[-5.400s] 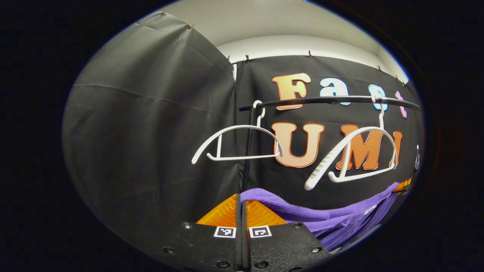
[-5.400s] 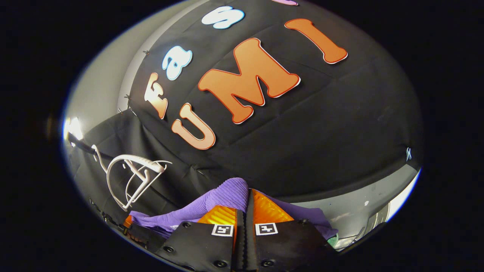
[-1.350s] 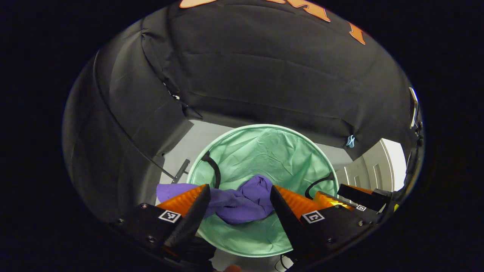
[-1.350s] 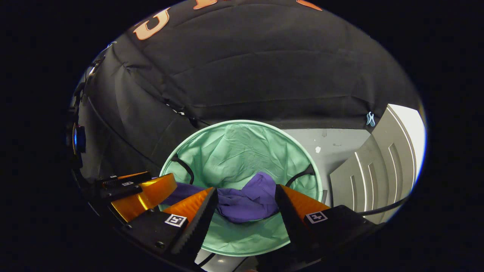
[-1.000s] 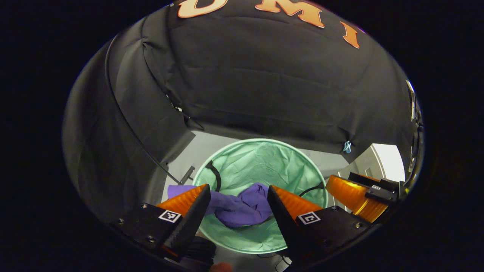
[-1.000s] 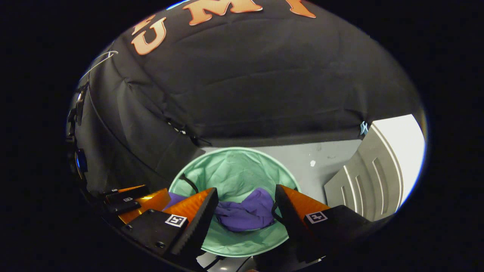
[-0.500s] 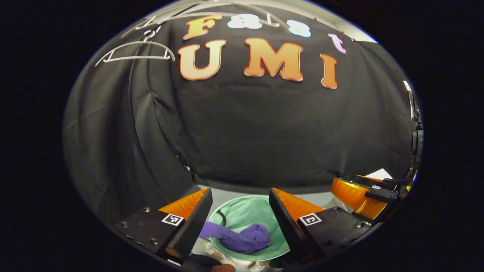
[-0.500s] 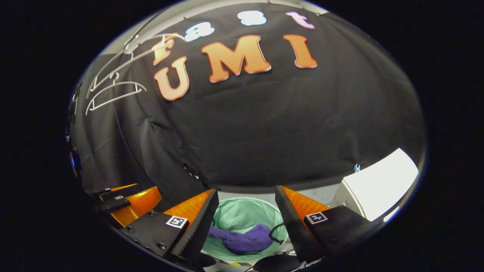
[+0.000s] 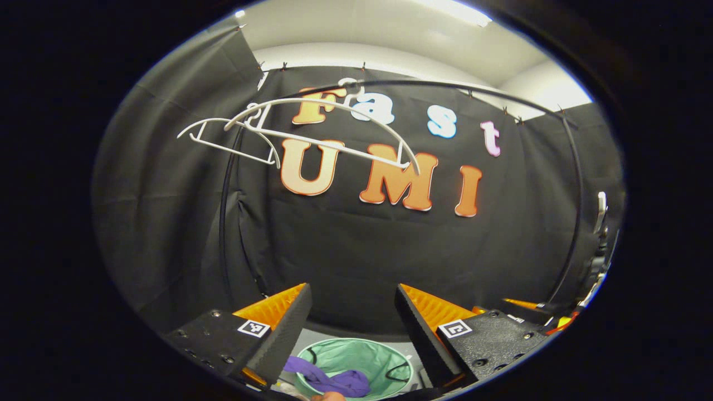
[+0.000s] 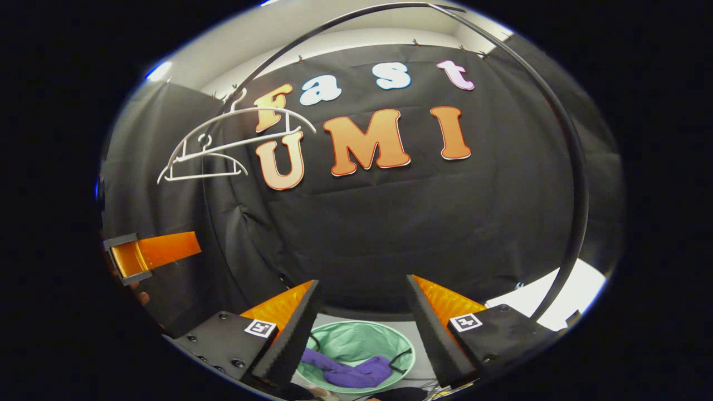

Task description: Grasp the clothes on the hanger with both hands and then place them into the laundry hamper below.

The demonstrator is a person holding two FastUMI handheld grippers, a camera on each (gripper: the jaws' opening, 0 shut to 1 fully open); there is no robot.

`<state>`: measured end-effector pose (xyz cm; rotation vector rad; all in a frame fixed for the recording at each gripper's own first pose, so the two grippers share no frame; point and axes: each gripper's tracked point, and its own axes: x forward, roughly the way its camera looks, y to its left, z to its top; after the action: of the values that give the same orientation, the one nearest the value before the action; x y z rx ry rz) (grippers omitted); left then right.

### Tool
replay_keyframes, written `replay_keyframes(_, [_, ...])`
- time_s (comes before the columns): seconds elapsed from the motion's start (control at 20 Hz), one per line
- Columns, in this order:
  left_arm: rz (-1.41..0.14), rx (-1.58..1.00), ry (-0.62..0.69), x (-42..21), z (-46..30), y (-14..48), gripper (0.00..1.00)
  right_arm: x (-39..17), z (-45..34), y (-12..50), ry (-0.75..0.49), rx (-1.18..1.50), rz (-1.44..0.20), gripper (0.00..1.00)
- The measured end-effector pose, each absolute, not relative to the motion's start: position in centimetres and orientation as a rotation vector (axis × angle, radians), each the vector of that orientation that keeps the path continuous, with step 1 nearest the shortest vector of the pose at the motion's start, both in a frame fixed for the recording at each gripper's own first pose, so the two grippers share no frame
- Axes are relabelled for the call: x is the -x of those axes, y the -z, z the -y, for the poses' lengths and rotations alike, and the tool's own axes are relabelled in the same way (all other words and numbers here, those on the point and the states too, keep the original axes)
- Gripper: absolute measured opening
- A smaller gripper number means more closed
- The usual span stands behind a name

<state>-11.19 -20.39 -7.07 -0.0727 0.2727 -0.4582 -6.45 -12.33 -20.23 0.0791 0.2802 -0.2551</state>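
Note:
A crumpled purple garment (image 9: 334, 380) (image 10: 351, 370) lies in the round green hamper (image 9: 362, 356) (image 10: 356, 337) on the floor below, one end draped over its left rim. My left gripper (image 9: 351, 289) is open and empty, well above the hamper. My right gripper (image 10: 362, 281) is likewise open and empty, also high over it. Two bare white hangers (image 9: 312, 131) (image 10: 217, 150) hang on the black rail (image 9: 445, 86) (image 10: 568, 139) at the upper left. Part of the left gripper (image 10: 150, 253) shows at the left edge of the right gripper view.
The rail's black uprights (image 9: 223, 206) (image 10: 562, 267) curve down on both sides. Black cloth walls close off the back and left. A white panel (image 10: 562, 278) stands at the lower right by the grey floor.
Both grippers let go of the purple garment over the hamper, then rose and tilted up; the hamper has shrunk toward the bottom and the hangers and rail have come into sight.

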Motion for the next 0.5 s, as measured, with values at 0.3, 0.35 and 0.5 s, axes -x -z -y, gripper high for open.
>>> replay_keyframes(0.3, [-0.257,0.041,0.389,11.8,18.2,6.7,0.92,6.8,12.1,18.6,0.263,0.003,-0.245,0.98])
replay_keyframes(0.35, [-0.254,0.039,0.383,11.7,18.0,6.7,0.92,6.7,11.9,18.1,0.256,0.021,-0.237,0.98])
replay_keyframes(0.5, [-0.243,0.018,0.368,11.5,17.5,6.5,0.95,6.8,12.0,17.1,0.249,0.027,-0.208,0.98])
